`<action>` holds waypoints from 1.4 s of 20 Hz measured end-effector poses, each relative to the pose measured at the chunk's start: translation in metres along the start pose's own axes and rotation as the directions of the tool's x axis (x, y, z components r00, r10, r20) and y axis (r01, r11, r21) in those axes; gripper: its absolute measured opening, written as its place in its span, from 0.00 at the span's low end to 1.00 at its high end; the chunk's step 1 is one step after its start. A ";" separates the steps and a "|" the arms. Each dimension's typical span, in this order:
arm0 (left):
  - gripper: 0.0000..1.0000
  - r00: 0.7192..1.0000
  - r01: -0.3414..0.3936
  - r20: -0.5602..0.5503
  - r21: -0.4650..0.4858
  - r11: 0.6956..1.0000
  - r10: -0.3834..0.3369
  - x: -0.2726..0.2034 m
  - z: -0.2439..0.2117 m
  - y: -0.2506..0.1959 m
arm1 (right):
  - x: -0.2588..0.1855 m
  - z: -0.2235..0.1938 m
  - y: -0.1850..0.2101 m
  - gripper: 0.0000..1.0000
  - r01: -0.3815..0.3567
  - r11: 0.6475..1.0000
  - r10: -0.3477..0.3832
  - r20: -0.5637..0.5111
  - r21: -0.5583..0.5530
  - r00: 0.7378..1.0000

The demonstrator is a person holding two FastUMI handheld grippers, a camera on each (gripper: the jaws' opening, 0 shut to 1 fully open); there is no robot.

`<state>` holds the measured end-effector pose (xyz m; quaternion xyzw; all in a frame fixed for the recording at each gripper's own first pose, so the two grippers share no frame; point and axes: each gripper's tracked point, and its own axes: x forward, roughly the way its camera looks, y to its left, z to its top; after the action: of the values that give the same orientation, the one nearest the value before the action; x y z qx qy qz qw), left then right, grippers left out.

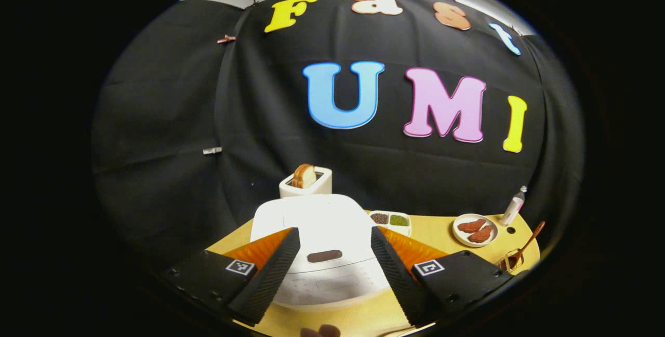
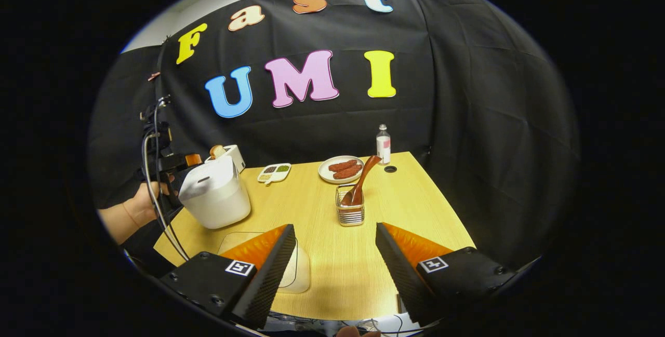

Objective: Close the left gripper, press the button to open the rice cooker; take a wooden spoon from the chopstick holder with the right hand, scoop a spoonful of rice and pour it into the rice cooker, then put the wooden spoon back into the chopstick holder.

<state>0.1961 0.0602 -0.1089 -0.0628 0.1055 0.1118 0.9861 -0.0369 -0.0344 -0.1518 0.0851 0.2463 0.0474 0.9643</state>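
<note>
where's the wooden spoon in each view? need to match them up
Left gripper view: wooden spoon at far right table edge, leaning in the wire holder.
Right gripper view: wooden spoon mid-table, leaning in the holder.
Shared landmark: plate of sausages, just behind the holder in both views.

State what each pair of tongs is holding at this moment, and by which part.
Nothing is held. The left tongs stand open above the closed rice cooker; the right tongs are open over the table, with the wooden spoon in its holder.
</note>
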 end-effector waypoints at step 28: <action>0.95 0.933 0.336 0.108 0.084 0.938 -0.344 -0.239 0.012 -0.070 | -0.010 0.094 0.009 0.99 -0.008 0.995 0.034 0.249 -0.103 0.968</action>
<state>-0.0126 -0.0553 -0.0367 -0.0417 0.0364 -0.0605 0.9966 -0.0010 -0.0405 -0.0642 0.0441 0.1192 0.0589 0.9901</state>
